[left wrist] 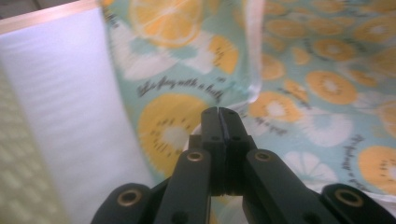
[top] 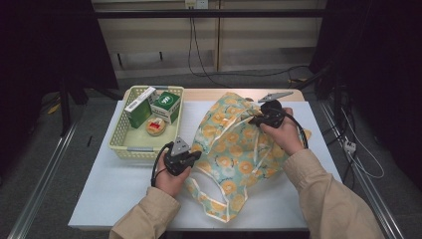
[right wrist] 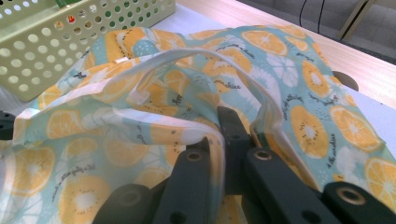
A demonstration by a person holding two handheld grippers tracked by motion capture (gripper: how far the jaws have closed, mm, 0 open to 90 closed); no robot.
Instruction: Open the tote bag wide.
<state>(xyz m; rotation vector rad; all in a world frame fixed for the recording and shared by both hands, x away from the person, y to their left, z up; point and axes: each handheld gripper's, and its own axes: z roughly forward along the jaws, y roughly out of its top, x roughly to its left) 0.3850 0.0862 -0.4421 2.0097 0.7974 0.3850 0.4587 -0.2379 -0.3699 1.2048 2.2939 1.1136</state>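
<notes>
While right gripper clamps bag, high view shows basket.

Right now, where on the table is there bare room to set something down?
Bare patches: the white mat in front of the green basket, left of the left gripper, and its front right corner. The citrus-print bag crowds the middle, held by the right gripper.

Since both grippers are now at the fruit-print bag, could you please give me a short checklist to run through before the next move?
1. Right gripper shut on the bag hem: ok.
2. Left gripper jaws shut: ok.
3. Left gripper holds fabric: cannot tell; jaws look pressed together, no cloth seen between.
4. Bag mouth open: not ok.
5. Basket beside the bag, boxes inside: ok.
</notes>
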